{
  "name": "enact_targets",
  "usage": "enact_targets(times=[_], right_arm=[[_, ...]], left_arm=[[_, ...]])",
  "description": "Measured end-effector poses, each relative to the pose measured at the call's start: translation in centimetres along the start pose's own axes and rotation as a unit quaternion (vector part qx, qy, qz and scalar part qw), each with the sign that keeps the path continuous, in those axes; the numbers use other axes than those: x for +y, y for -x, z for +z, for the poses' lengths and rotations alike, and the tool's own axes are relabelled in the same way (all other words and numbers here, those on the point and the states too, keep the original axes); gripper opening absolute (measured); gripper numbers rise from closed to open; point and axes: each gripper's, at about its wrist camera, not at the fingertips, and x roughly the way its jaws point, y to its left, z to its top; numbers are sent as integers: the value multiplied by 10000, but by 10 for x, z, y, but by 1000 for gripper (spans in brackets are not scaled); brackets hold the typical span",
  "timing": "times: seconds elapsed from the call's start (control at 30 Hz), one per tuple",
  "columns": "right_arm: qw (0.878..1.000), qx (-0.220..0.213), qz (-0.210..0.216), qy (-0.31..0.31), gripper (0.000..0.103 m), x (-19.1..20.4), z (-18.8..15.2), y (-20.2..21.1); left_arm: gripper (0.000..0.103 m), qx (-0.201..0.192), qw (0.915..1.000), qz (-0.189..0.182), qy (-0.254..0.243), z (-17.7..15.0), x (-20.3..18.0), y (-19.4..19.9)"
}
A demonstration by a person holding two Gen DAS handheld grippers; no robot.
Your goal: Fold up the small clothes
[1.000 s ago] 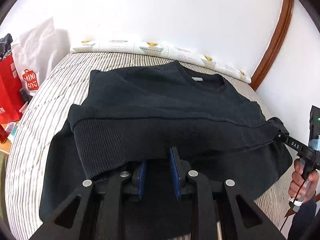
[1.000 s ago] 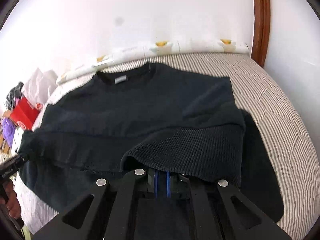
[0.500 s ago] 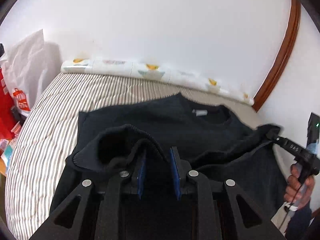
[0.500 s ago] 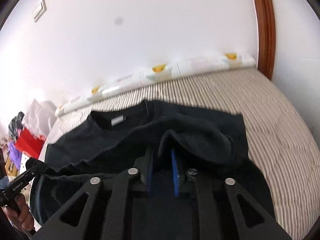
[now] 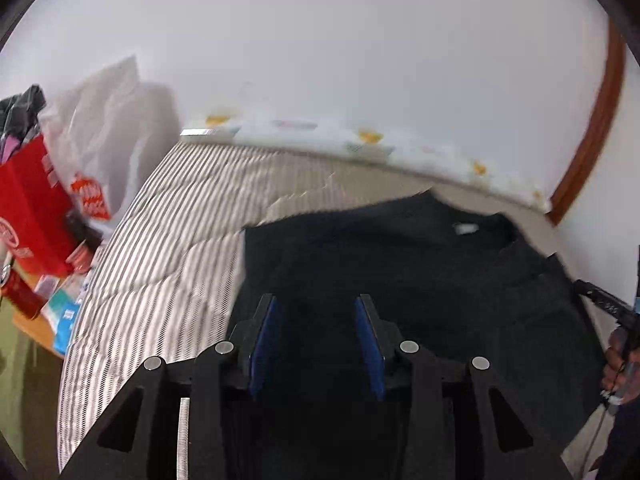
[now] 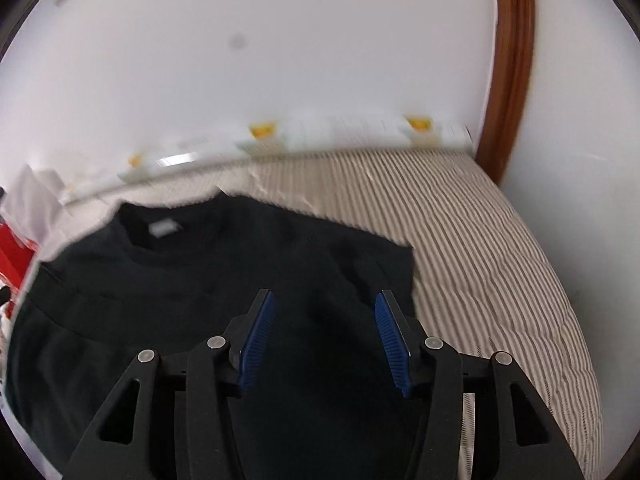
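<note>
A black sweater (image 5: pixel 400 272) lies flat on the striped bed (image 5: pixel 168 248), neck label toward the wall. It also shows in the right wrist view (image 6: pixel 240 280), with the bed (image 6: pixel 480 248) to its right. My left gripper (image 5: pixel 316 316) is open and empty, just above the sweater's near left part. My right gripper (image 6: pixel 324 320) is open and empty above the sweater's near right part. The right gripper's tip and the hand holding it show at the right edge of the left wrist view (image 5: pixel 600 300). Both views are motion blurred.
A red shopping bag (image 5: pixel 28 208) and a white plastic bag (image 5: pixel 100 144) stand left of the bed. A patterned white bolster (image 5: pixel 360 140) runs along the wall. A brown wooden frame (image 6: pixel 512 64) rises at the right.
Both grippers carried the sweater's bottom hem up toward the collar, then opened and let it go. The hem no longer hangs from the fingers, and the sweater lies folded shorter.
</note>
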Motion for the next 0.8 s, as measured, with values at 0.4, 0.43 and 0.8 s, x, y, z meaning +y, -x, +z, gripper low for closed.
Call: enact_targets(times=[0.4, 0.43, 0.8], right_arm=[[9989, 290, 374, 26, 21, -4, 0, -33], [9988, 274, 396, 69, 18, -1, 0, -32], [9941, -586, 780, -466, 10, -34, 20, 10]], left_arm=[[10, 279, 9994, 140, -149, -13, 15, -28], [6, 173, 9994, 195, -209, -14, 12, -24], [5, -456, 9982, 250, -305, 19, -11, -16]])
